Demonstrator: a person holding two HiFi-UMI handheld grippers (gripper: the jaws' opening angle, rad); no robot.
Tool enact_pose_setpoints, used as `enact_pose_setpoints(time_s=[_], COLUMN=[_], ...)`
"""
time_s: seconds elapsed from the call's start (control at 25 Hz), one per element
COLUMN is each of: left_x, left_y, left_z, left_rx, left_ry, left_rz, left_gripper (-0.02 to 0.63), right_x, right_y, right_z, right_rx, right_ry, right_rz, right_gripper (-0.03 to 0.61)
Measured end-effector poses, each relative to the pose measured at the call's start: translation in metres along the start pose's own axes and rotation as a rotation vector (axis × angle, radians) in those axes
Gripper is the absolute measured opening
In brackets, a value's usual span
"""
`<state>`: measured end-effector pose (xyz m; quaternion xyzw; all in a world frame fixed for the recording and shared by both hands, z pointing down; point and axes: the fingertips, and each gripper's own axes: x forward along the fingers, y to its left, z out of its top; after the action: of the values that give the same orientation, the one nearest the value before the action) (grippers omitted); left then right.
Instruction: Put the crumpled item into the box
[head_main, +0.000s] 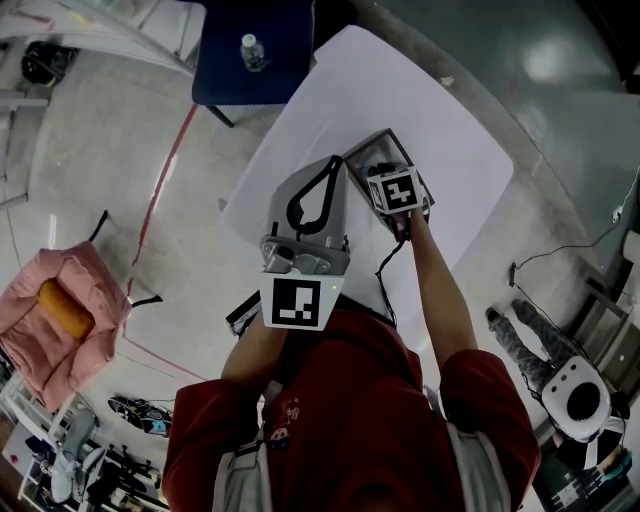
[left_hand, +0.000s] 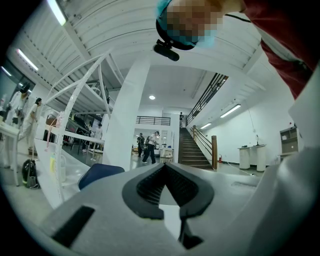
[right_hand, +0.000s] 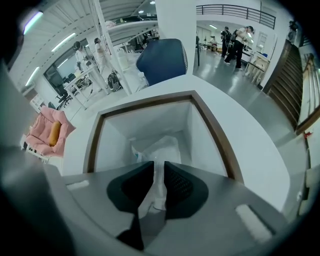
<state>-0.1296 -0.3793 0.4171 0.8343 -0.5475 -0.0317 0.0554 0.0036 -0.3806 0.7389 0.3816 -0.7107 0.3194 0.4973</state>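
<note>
Crumpled white plastic item (right_hand: 161, 146) lay inside the open-topped white box with a brown rim (right_hand: 145, 102), on the big rounded white table (head_main: 460, 150). A blue chair (head_main: 285, 60) stood at the table's far edge. The box walls hemmed in the right gripper (right_hand: 159, 166), its jaws slightly parted, a strand of the item loose between them. The left gripper (left_hand: 165, 167), jaws together and empty, hung level beside the box. A small clear bottle (head_main: 252, 52) stood on the chair.
</note>
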Motion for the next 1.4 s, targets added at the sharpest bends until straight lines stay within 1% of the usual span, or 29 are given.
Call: enact_pose_setpoints(time_s=[0.28,0.6,0.76,0.88,1.08,1.24,1.4], left_x=[-0.004,-0.007,-0.012,-0.016,-0.029,-0.037,-0.045], left_y=[-0.006,-0.014,-0.02,-0.024,-0.03,-0.038,-0.042], left_z=[0.003,0.005,0.012,0.017,0.017,0.024,0.029], left_rx=[0.015,0.017,0.025,0.019,0.013,0.044,0.019], left_ry=[0.0,-0.008,-0.019,-0.031,-0.017,-0.026,-0.031], left_rz=[-0.012,-0.009,-0.002,0.009,0.025,0.03,0.058], left_gripper=[0.003,0.003,0.003,0.003,0.003,0.003,0.003], right_x=[-0.008,-0.018,-0.03,-0.042,-0.062,-0.083,-0.103], right_y=[0.0,0.001,0.002,0.002,0.011,0.014,0.02], right_z=[-0.001,0.0,-0.002,-0.003,-0.005,-0.009,-0.014], right_rx=[0.019,0.033,0.04,0.05,0.056,0.066,0.065], right_ry=[-0.023,-0.073,-0.108,-0.141,-0.204,-0.256,-0.304], right_rz=[0.007,0.009,0.012,0.011,0.013,0.008,0.012], right_gripper=[0.118,0.12,0.121,0.121,0.121,0.121,0.123])
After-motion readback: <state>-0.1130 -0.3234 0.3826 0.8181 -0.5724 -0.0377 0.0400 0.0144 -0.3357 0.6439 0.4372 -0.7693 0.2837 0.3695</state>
